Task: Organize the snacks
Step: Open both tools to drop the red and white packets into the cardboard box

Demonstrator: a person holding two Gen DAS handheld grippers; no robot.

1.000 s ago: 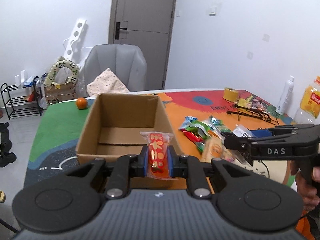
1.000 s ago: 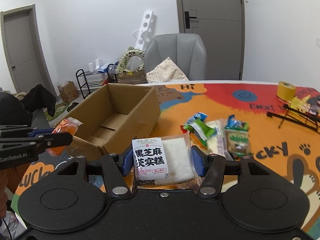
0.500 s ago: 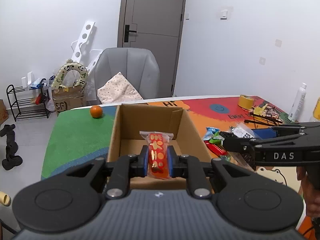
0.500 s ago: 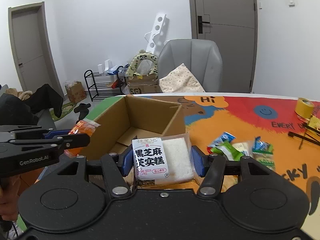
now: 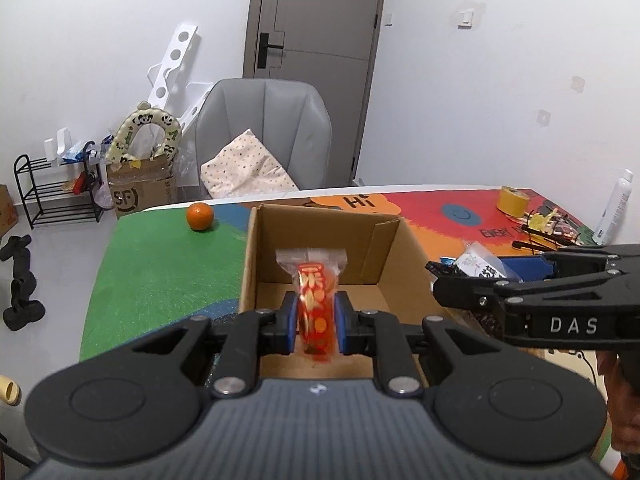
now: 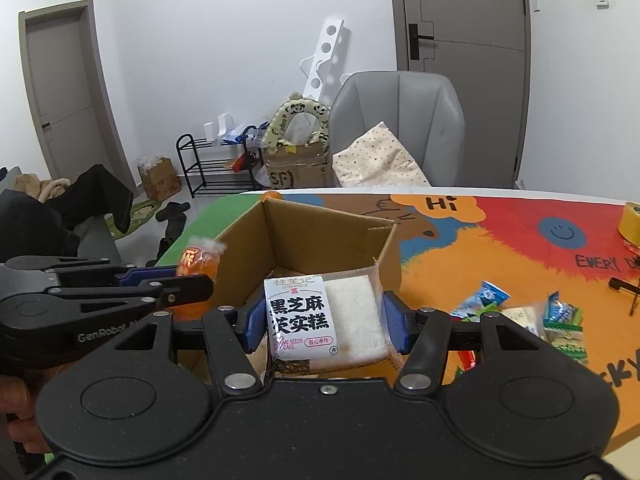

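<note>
The left wrist camera sat low behind its own fingers, looking forward and slightly down into the cardboard box from close at its near edge — chair and door beyond. The right wrist camera looked the same way from the box's right, just as close. Both views shared the box, the table mat and that chair — each also caught the other gripper edging in.
</note>
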